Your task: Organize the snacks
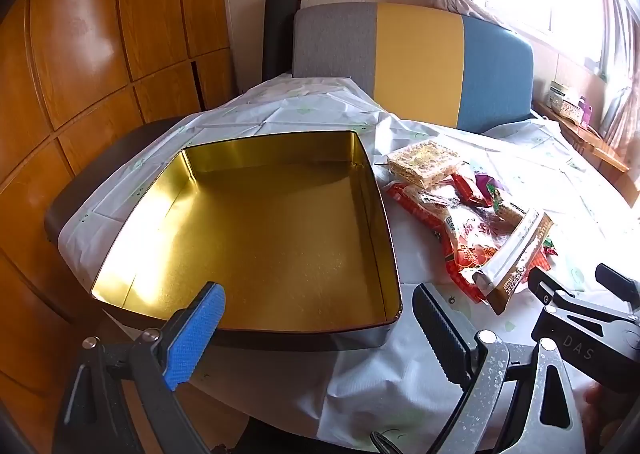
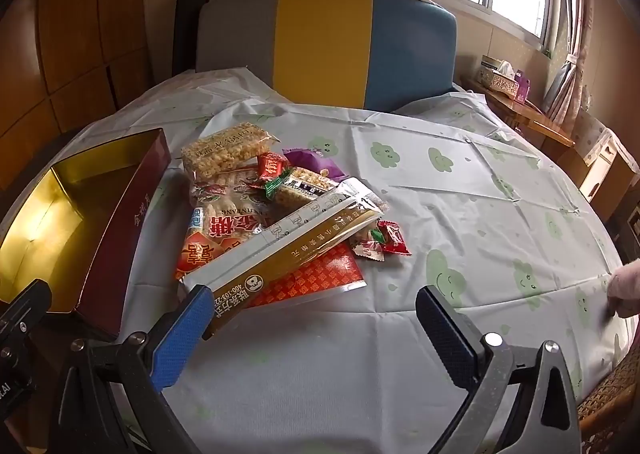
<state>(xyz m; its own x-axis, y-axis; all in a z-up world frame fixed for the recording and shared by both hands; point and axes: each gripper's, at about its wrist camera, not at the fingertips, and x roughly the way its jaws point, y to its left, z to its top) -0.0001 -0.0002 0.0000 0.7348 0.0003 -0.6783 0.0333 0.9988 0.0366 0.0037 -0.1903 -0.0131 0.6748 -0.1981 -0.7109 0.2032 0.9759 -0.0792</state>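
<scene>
Both hand-held grippers (image 1: 316, 328) (image 2: 312, 328) gape wide, empty.

Two fisheye cameras, one on each gripper, look forward and steeply down along the fingers at a cloth-covered worktop (image 2: 400, 354). The left view sits close over the near edge of an open gold tin (image 1: 256, 230), with the snack pile (image 1: 472, 222) to its right and the right gripper (image 1: 582, 296) entering at its right edge. The right view faces the snack pile (image 2: 272, 214) from close by, the tin (image 2: 124, 214) at its left. Both share tin, pile and the striped chair (image 2: 324, 50) behind.
</scene>
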